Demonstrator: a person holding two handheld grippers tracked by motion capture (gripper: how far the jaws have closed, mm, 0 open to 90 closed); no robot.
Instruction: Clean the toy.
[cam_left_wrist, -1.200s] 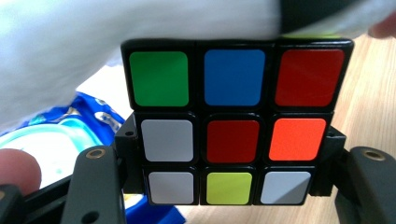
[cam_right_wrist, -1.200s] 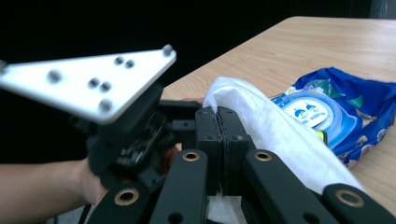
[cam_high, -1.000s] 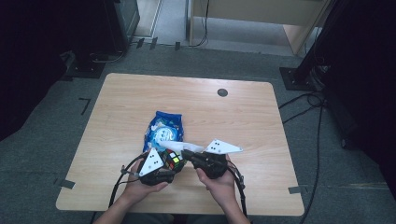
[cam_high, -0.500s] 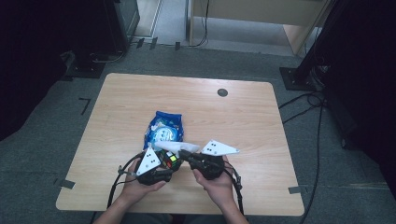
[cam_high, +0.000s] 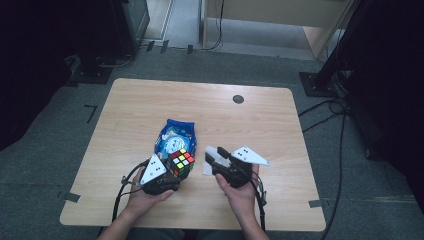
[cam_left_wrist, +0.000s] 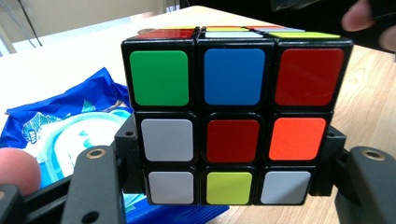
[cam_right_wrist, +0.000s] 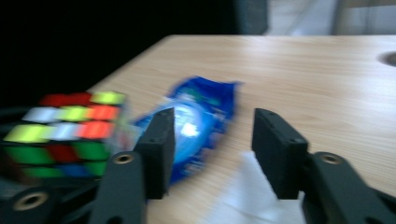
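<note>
A scrambled colour cube (cam_high: 181, 161) (cam_left_wrist: 233, 121) sits between the jaws of my left gripper (cam_high: 175, 171) (cam_left_wrist: 231, 156), which is shut on its two sides just above the table's near part. To the right of the cube, my right gripper (cam_high: 216, 156) (cam_right_wrist: 219, 149) stands apart from it. Its jaws have just been opening and stand open with nothing between them. The right gripper view is blurred and shows the cube (cam_right_wrist: 70, 130) at its left. A blue snack packet (cam_high: 175, 136) (cam_left_wrist: 65, 126) (cam_right_wrist: 201, 114) lies flat just beyond the cube.
A white scrap (cam_high: 206, 169) (cam_right_wrist: 252, 196) lies on the wooden table (cam_high: 125, 115) under the right jaws. A dark round hole (cam_high: 238, 99) is near the far edge. Cables and stand bases lie on the floor around the table.
The right gripper has drawn back to the right, away from the cube, and its jaws have opened. The left gripper still holds the cube in much the same place.
</note>
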